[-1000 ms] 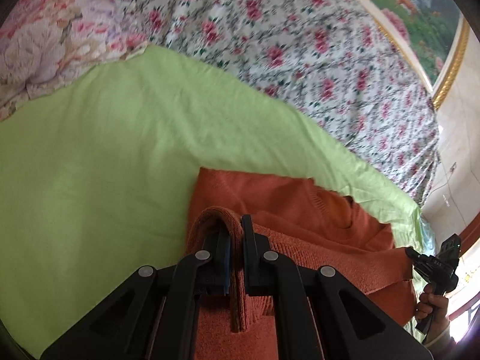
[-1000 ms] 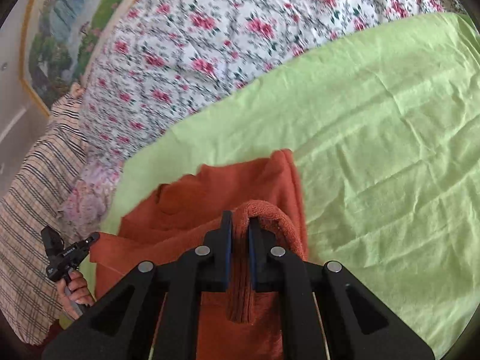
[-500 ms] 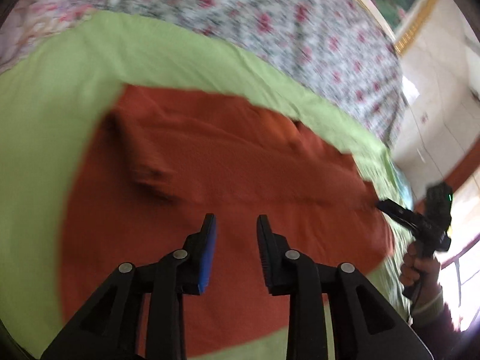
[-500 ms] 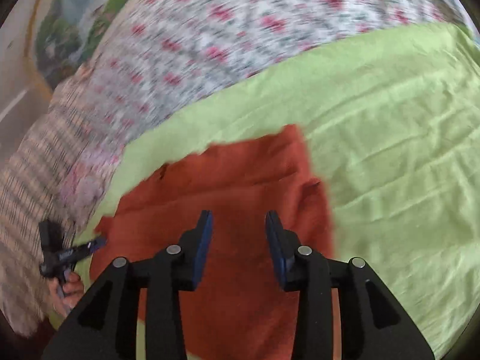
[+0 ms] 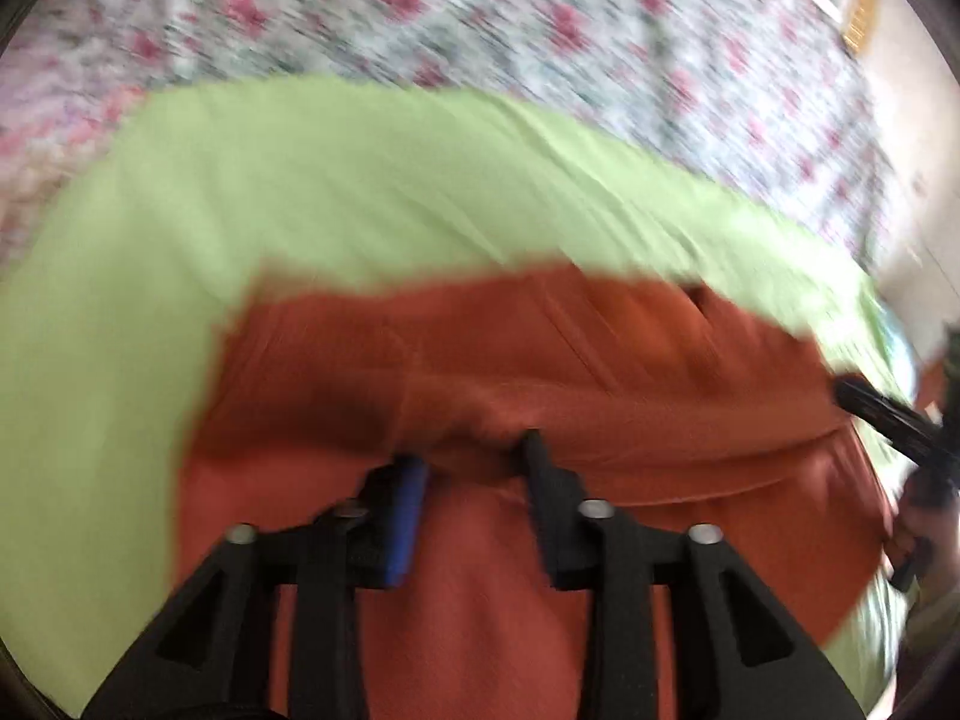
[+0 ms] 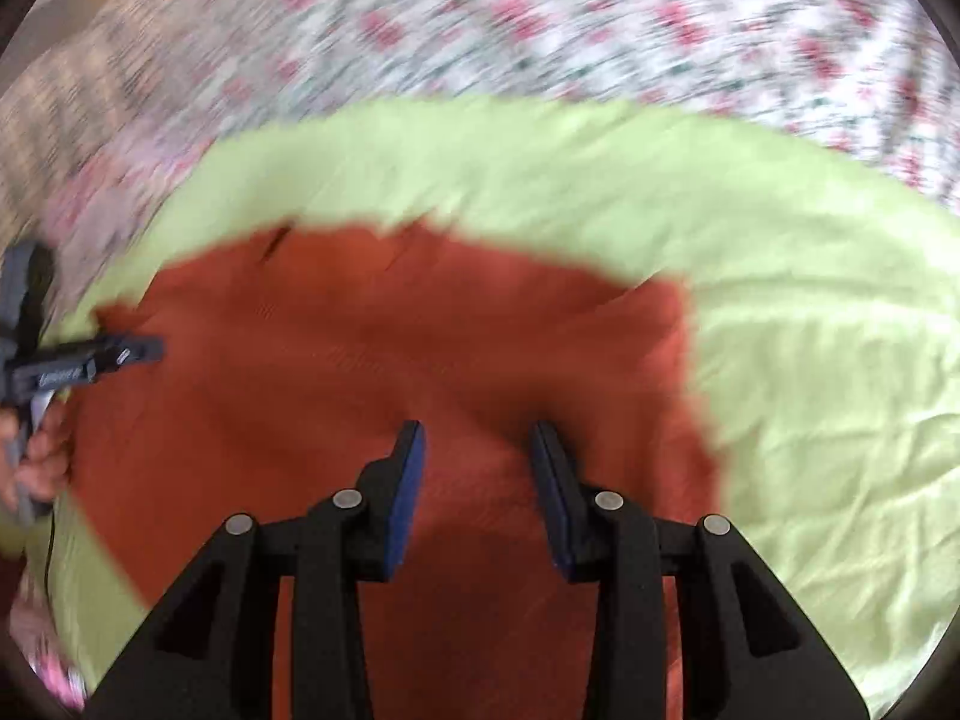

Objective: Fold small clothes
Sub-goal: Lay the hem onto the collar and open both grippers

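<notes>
An orange knit garment (image 5: 540,360) lies folded flat on a light green sheet (image 5: 300,192); it also shows in the right wrist view (image 6: 360,360). My left gripper (image 5: 471,450) is open and empty, its tips low over the cloth near a raised crease. My right gripper (image 6: 477,432) is open and empty, just above the garment's near right part. Each view shows the other gripper at the garment's side edge: the right one (image 5: 882,414) and the left one (image 6: 90,357). Both views are motion-blurred.
The green sheet (image 6: 810,360) lies over a floral bedspread (image 5: 540,30) that fills the far side. A striped cloth (image 6: 72,108) sits at the far left in the right wrist view. A pale wall (image 5: 918,150) stands beyond the bed's right edge.
One second ago both grippers were shut on a fold of the garment. They let it go, opened, and the cloth now lies flat. Both have since dropped closer to it.
</notes>
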